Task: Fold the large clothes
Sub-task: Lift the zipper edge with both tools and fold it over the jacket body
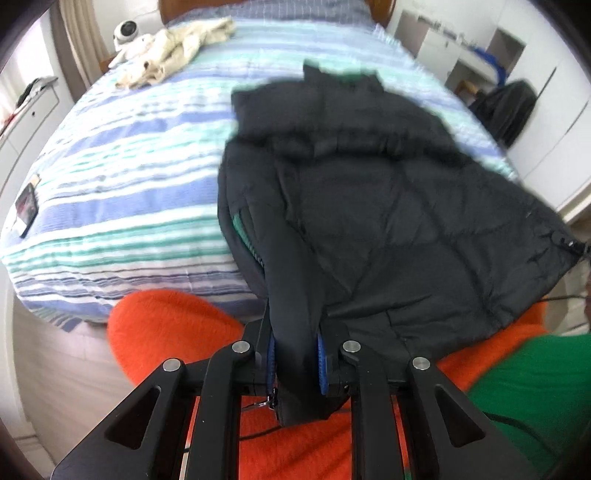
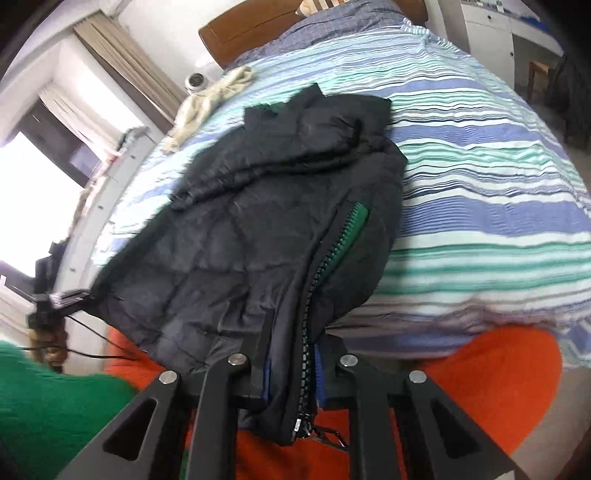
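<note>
A black puffer jacket (image 1: 369, 192) lies lengthwise on the striped bed (image 1: 129, 177), collar toward the headboard. Its hem is lifted off the near bed edge. My left gripper (image 1: 295, 363) is shut on a fold of the hem, beside a green-lined zipper (image 1: 245, 236). In the right wrist view the jacket (image 2: 258, 229) hangs from my right gripper (image 2: 291, 380), which is shut on the hem at the zipper (image 2: 314, 295), whose slider dangles below. The hem's far corner stretches to a dark gripper-like shape (image 2: 62, 297) at the left edge.
A person's orange-clad legs (image 1: 166, 325) and green sleeve (image 1: 535, 387) are right below the grippers. A cream cloth (image 1: 173, 48) and a small white device (image 1: 127, 33) are near the headboard, and a phone (image 1: 26, 210) lies at the bed's left edge. White cabinets (image 1: 554, 147) and a dark bag (image 1: 509, 107) stand to the right.
</note>
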Action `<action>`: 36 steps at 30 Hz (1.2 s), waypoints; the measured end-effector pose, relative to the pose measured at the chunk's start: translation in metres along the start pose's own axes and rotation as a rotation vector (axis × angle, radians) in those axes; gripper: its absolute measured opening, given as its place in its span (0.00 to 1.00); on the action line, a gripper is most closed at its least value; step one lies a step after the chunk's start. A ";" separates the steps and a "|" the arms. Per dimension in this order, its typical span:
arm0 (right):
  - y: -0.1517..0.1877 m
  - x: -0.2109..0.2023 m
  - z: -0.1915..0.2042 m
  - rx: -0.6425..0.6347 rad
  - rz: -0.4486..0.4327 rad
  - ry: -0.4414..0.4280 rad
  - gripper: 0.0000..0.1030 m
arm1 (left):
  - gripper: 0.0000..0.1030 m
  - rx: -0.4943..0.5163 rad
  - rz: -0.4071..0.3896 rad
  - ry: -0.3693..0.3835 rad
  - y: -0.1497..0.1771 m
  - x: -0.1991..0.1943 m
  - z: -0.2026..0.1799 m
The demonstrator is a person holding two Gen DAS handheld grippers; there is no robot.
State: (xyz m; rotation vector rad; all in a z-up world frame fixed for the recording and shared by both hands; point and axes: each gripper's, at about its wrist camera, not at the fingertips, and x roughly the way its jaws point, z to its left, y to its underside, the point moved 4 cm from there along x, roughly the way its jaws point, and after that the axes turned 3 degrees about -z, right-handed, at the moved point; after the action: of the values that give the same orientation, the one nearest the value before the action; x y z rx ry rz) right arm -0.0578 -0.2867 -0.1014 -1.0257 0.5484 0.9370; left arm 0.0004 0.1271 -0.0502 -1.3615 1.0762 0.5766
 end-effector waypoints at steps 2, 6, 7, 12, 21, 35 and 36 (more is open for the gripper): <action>-0.013 -0.023 0.008 0.025 -0.046 -0.064 0.16 | 0.14 -0.027 -0.077 0.026 -0.019 -0.030 0.001; -0.056 -0.042 0.014 0.010 -0.149 -0.138 0.16 | 0.14 -0.054 -0.257 0.062 -0.074 -0.057 0.006; -0.070 -0.041 0.013 -0.001 -0.174 -0.144 0.16 | 0.15 -0.067 -0.285 0.058 -0.093 -0.052 0.008; -0.154 -0.004 -0.007 0.013 -0.298 -0.163 0.16 | 0.15 -0.179 -0.321 0.076 -0.176 0.009 0.025; -0.229 0.153 -0.089 0.097 -0.310 -0.077 0.17 | 0.37 -0.171 -0.226 -0.077 -0.242 0.172 0.044; -0.228 0.140 -0.100 0.237 -0.213 -0.251 0.89 | 0.94 -0.250 -0.245 0.185 -0.238 0.131 0.072; -0.228 0.137 -0.098 0.183 -0.216 -0.199 0.90 | 0.94 -0.225 -0.227 0.164 -0.237 0.137 0.073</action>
State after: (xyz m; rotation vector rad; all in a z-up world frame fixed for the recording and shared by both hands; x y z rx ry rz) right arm 0.2115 -0.3666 -0.1417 -0.7987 0.3428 0.7708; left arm 0.2836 0.1208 -0.0630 -1.7272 0.9905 0.4325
